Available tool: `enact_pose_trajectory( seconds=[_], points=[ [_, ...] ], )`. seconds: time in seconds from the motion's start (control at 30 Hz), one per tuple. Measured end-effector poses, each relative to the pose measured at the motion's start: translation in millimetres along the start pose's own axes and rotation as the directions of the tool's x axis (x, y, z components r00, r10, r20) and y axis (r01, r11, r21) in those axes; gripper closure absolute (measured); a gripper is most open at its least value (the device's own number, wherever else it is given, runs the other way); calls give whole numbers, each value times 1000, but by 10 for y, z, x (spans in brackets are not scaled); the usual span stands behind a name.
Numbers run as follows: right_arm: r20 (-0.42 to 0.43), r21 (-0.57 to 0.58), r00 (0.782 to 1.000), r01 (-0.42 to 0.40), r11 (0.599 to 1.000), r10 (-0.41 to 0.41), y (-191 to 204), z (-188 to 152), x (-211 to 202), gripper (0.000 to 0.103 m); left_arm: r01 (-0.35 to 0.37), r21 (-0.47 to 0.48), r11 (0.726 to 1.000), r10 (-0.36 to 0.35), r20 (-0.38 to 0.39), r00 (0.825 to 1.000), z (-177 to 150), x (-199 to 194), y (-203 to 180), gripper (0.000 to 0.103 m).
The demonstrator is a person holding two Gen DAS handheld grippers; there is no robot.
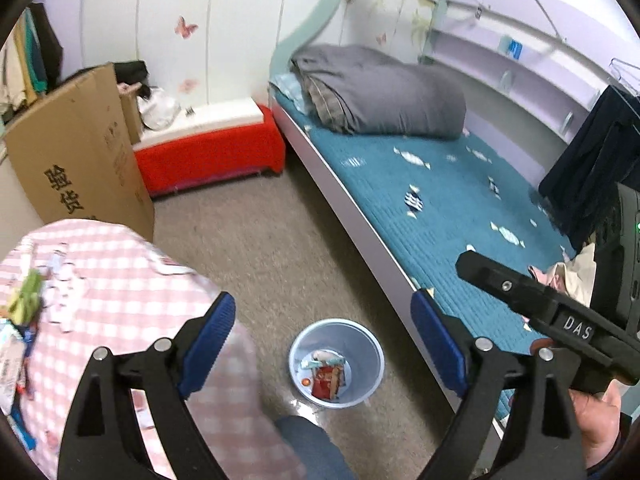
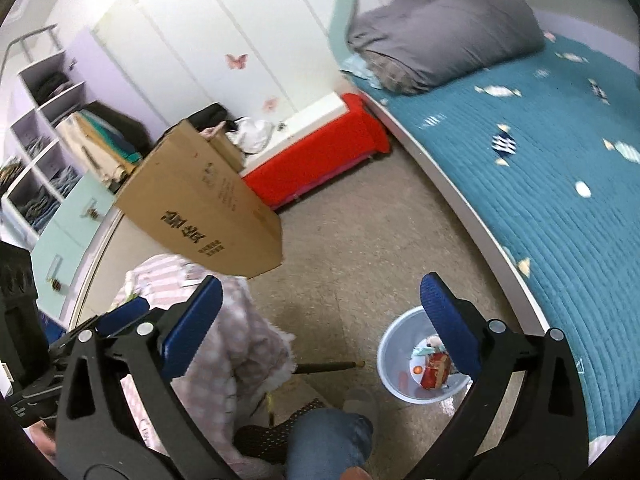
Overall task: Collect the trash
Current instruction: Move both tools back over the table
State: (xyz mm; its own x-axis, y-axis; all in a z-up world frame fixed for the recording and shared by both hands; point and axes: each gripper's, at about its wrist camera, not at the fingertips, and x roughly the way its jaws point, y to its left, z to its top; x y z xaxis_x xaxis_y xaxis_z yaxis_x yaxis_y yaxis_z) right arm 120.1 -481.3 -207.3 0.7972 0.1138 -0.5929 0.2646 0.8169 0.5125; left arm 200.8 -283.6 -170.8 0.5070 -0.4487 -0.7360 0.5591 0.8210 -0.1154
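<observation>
Several wrappers already lie in the blue bin [image 1: 337, 362] at 6 o'clock on the floor, beside the bed [image 1: 432, 200]. Both the left gripper [image 1: 324, 346] and right gripper [image 2: 320, 320] hang released, empty. More litter [image 1: 24, 300] seemingly remains on the checked table [image 1: 132, 280] at 9 o'clock.

left gripper [image 1: 323, 338]: black frame, blue ribbed pads, silver rivets | right gripper [image 2: 321, 320]: same build, "DAS" marked on body | leg [image 2: 328, 440]: blue denim worn

Pale blue bin [image 1: 337, 362] upright on floor (wrappers [image 1: 329, 376] inside)
</observation>
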Motion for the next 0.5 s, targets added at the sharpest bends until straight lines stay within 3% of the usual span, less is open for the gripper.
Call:
enact_pose_trajectory(
  seconds=[0.5],
  points=[
    [-45,-216,991,-131,968,124,1424,-208,4,6,-97,-147,984,118,142,983,-331,-1027,861,15]
  ],
)
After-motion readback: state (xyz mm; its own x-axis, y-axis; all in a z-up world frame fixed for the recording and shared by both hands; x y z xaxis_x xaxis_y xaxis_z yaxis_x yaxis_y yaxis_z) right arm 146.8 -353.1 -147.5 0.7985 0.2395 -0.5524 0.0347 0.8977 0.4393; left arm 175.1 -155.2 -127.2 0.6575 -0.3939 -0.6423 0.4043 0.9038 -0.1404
